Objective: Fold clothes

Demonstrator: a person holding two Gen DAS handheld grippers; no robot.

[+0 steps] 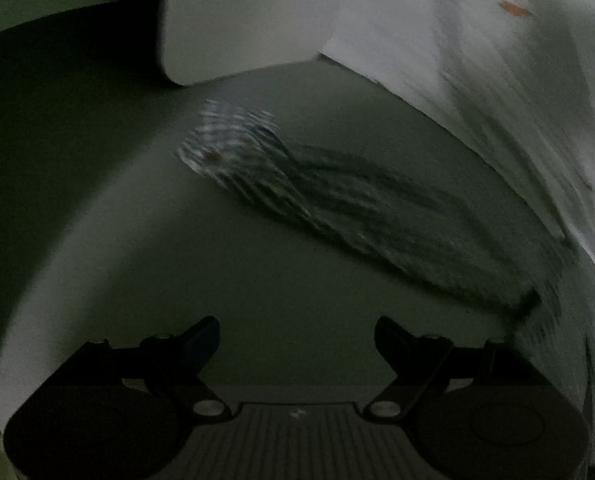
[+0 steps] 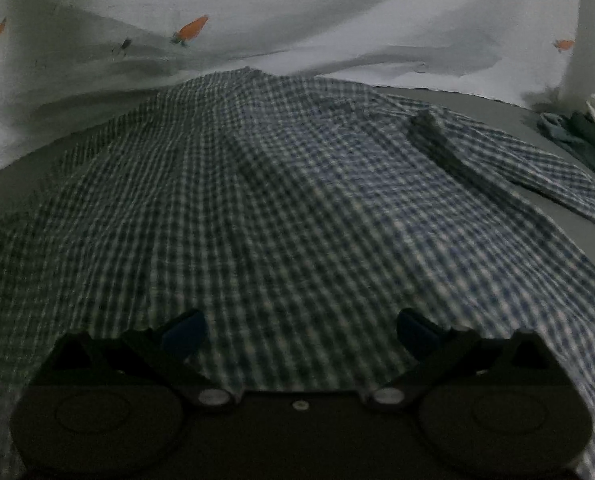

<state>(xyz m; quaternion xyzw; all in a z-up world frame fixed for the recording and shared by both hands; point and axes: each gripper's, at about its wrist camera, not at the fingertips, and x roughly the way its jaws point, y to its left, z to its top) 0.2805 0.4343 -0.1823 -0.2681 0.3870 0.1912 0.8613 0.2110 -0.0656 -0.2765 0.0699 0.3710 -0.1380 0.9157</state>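
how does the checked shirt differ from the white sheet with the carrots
The checked shirt has a blue and white check all over; the white sheet is plain but for a few scattered orange carrots. The shirt lies spread flat in front of the open right gripper; the sheet lies rumpled in folds behind it. Both are soft cloth.

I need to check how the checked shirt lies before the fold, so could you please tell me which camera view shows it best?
The right wrist view: the shirt fills it, spread out flat, its check pattern clear. The left wrist view catches only a blurred, dim sleeve-like strip in the distance.
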